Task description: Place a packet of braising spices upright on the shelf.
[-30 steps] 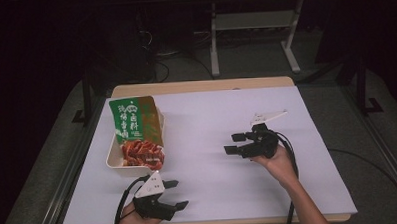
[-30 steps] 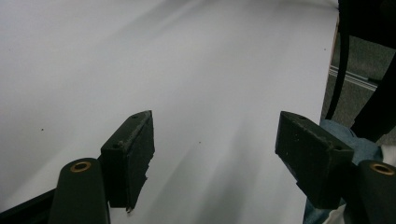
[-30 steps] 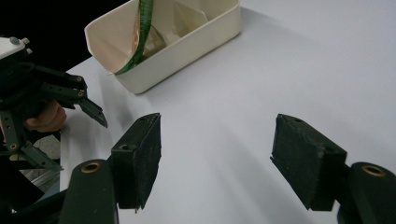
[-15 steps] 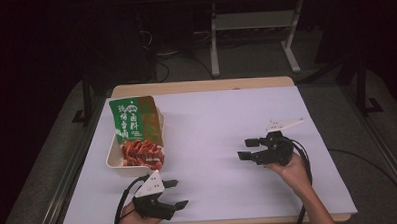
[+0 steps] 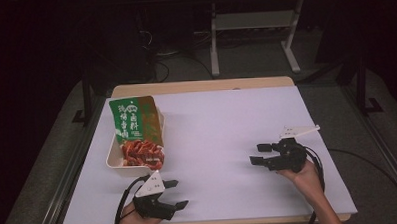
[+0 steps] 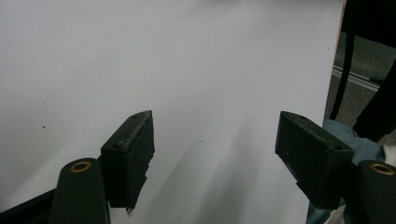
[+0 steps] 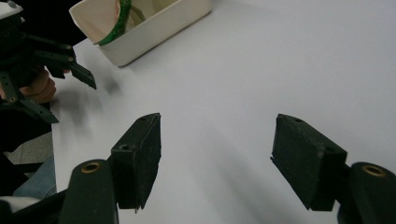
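Observation:
A green snack bag (image 5: 137, 125) with red food printed on it lies in a cream rectangular tray (image 5: 114, 156) at the table's left. My left gripper (image 5: 176, 194) rests near the front edge just below that tray, open, with nothing but the white tabletop between its jaws (image 6: 215, 149). My right gripper (image 5: 258, 154) hovers at the right of the table, pointing left, open and empty (image 7: 217, 158). From the right gripper view I see the tray (image 7: 154, 32) ahead and the left gripper (image 7: 70, 70) at the far left.
A white sheet (image 5: 222, 131) covers the wooden table. The table's front edge lies close to the left hand, with the person's blue trouser leg (image 6: 345, 140) beyond it. Dark floor, cables and a white metal stand (image 5: 253, 25) lie behind the table.
My right gripper has moved to the right and toward the front of the table, still open. The left gripper, the tray and the bag have stayed where they were.

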Motion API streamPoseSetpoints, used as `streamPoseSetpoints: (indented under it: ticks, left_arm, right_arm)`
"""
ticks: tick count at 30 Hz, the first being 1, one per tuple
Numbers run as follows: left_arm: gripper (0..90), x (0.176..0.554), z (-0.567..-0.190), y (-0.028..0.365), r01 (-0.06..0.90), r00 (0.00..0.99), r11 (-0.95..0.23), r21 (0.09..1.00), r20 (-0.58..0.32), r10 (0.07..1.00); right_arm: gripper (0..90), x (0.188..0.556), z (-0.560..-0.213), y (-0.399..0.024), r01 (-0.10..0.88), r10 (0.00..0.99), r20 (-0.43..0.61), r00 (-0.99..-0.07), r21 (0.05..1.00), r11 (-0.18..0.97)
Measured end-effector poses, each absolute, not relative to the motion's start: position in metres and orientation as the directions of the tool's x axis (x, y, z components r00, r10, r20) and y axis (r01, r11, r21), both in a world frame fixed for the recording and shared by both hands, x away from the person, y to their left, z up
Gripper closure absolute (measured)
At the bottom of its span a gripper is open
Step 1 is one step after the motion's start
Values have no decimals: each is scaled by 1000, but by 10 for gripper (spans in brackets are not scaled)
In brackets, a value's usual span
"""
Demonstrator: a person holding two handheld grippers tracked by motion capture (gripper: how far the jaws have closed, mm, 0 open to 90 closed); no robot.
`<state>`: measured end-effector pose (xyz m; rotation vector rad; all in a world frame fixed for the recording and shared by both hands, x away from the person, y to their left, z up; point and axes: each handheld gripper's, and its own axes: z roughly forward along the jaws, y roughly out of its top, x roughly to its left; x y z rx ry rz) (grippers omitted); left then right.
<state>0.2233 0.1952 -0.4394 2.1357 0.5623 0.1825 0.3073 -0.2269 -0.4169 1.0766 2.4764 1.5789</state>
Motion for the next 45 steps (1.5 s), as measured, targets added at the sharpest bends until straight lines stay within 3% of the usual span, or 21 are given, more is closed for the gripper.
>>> streamPoseSetpoints:
  ticks: [32, 45]
  left_arm:
    - [277, 223, -439, 197, 328, 881, -491, 807, -75, 466]
    - [278, 220, -438, 195, 310, 885, -514, 800, -46, 463]
  right_arm:
    - [283, 270, -444, -245, 562, 580, 347, -737, 791, 242]
    - [279, 255, -444, -235, 490, 593, 254, -764, 826, 277]
